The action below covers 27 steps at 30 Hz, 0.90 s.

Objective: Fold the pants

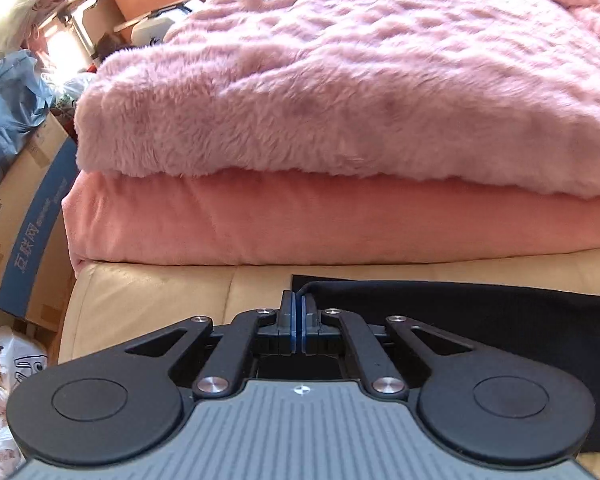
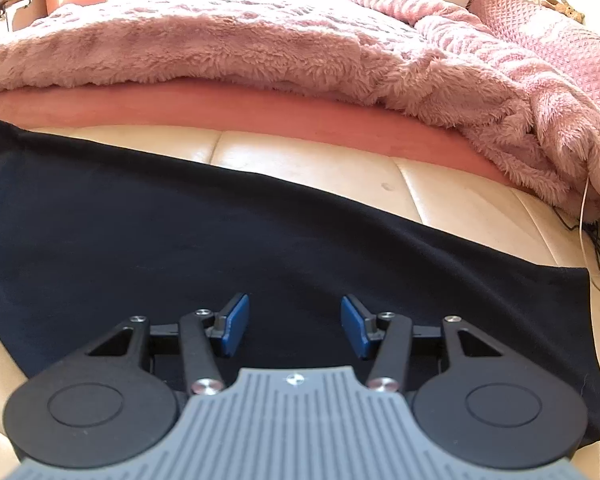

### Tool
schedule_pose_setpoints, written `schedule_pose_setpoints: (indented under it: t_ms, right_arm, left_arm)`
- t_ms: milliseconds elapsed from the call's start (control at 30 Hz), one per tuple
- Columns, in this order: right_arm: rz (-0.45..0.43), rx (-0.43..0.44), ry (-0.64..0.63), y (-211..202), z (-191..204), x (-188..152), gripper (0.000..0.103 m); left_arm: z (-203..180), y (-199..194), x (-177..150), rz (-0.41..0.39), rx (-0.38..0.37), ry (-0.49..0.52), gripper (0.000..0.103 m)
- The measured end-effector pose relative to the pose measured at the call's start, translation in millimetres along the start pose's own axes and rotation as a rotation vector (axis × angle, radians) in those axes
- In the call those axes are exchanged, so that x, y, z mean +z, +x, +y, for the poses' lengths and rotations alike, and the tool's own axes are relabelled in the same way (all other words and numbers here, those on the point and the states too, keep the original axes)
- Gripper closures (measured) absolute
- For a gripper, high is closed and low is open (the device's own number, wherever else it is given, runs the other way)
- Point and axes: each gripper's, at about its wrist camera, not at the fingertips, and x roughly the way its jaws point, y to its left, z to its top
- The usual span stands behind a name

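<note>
The black pants [image 2: 180,232] lie spread flat on a cream leather bench [image 2: 308,156] at the foot of a bed. In the left wrist view the pants [image 1: 500,320] reach in from the right, and their near edge curls up into my left gripper [image 1: 299,312]. Its blue pads are pressed together on that thin fold of black cloth. My right gripper [image 2: 295,326] hovers just over the middle of the pants, its blue pads [image 2: 236,324] wide apart with only flat cloth beneath them.
A fluffy pink blanket [image 1: 340,80] over a salmon mattress [image 1: 300,224] rises right behind the bench. Cardboard boxes [image 1: 24,224] and plastic bags [image 1: 8,364] crowd the floor on the left. Thin cables [image 2: 592,236] hang at the bench's right end.
</note>
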Motion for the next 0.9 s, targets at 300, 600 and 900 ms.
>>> schedule_pose_setpoints:
  t_ms: [300,600,900]
  right_arm:
    - [0.01,0.005,0.039,7,-15,-3,0.056]
    - [-0.048,-0.048,0.231,-20,-133,-3,0.068]
    - [-0.05,-0.091,0.277,-6,-276,-6,0.065]
  left_arm:
    - [9,42,-14,0.006,0.021,-0.109,0.079]
    - [-18,5,-54,-0.078,-0.103,-0.096,0.074]
    - [-56,11,-84,-0.015,-0.106,-0.113,0.074]
